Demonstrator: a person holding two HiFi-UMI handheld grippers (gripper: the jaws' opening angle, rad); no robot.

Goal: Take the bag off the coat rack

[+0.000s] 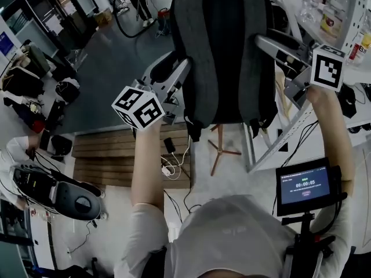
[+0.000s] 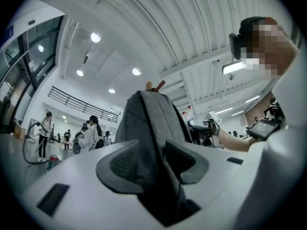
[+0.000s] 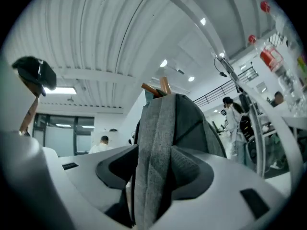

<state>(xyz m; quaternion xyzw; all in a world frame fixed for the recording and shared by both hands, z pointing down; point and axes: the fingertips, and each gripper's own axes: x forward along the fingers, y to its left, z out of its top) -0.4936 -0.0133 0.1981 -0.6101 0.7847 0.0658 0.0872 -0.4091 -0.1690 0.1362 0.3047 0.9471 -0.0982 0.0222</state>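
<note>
A grey backpack (image 1: 223,51) hangs upright on a wooden coat rack, whose tripod foot (image 1: 220,149) shows below it and whose peg tips (image 3: 160,86) poke out above it. My left gripper (image 1: 174,68) is at the bag's left side. In the left gripper view its jaws (image 2: 152,159) stand wide, with the bag's edge (image 2: 148,119) between them and no clear press of the pads. My right gripper (image 1: 278,48) is at the bag's right side. There a grey fabric edge (image 3: 151,143) is pinched between the pads (image 3: 187,169).
A white wire shelf (image 1: 342,16) with bottles stands close on the right. A small screen (image 1: 304,187) is strapped to the person's right forearm. Cables (image 1: 174,161) and a wooden platform (image 1: 110,155) lie below. Bags (image 1: 23,80) sit far left. People (image 2: 88,133) stand in the background.
</note>
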